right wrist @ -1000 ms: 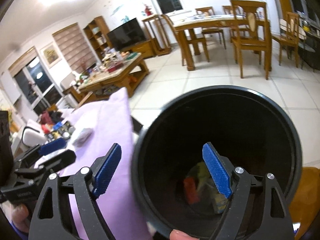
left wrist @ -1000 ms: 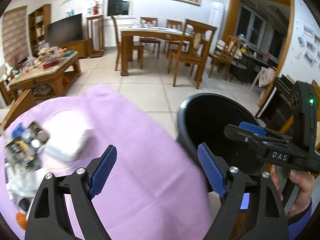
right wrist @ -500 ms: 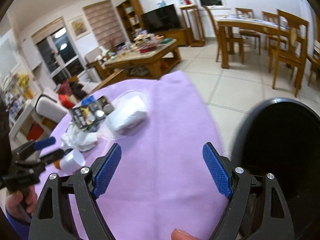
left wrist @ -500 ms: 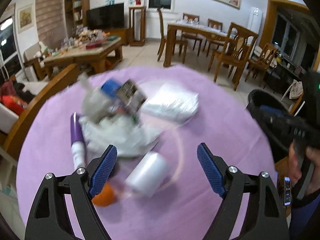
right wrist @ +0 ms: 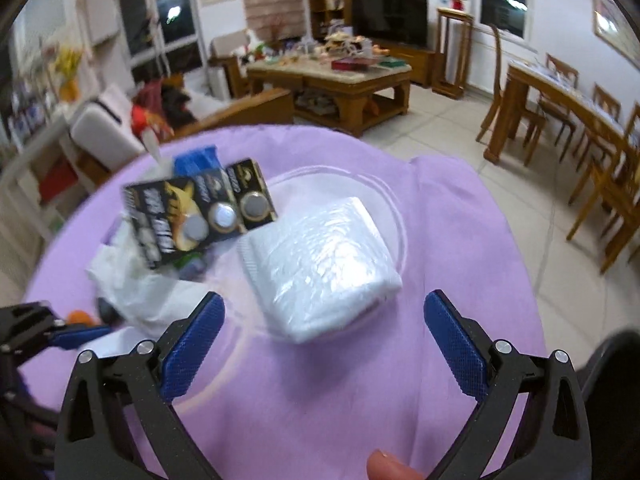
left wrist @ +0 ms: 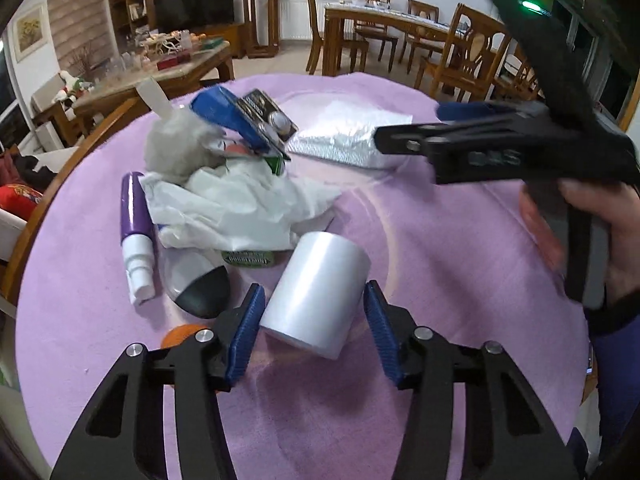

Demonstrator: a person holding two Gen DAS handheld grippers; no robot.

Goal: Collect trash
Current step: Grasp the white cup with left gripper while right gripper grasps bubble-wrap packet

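A pile of trash lies on a round table with a purple cloth (left wrist: pixel 440 264). My left gripper (left wrist: pixel 314 320) is open, its blue pads on either side of a white plastic roll (left wrist: pixel 316 296) lying on its side, with small gaps. Behind it are crumpled white paper (left wrist: pixel 240 208), a purple and white tube (left wrist: pixel 134 232), a grey and black object (left wrist: pixel 196 280) and a black battery card (left wrist: pixel 266 118). My right gripper (right wrist: pixel 324 344) is open and empty, just in front of a white wrapped tissue pack (right wrist: pixel 320 256). The battery card (right wrist: pixel 200 216) is left of it.
The black trash bin (right wrist: pixel 612 400) shows at the right edge of the right wrist view, beside the table. An orange object (left wrist: pixel 180 334) lies by my left gripper's left finger. The right gripper (left wrist: pixel 480 140) hangs over the table's right side in the left wrist view. Wooden chairs and tables stand behind.
Both grippers swung from the black bin back over the table. The left one dropped low around the white roll; the right one came in front of the tissue pack.
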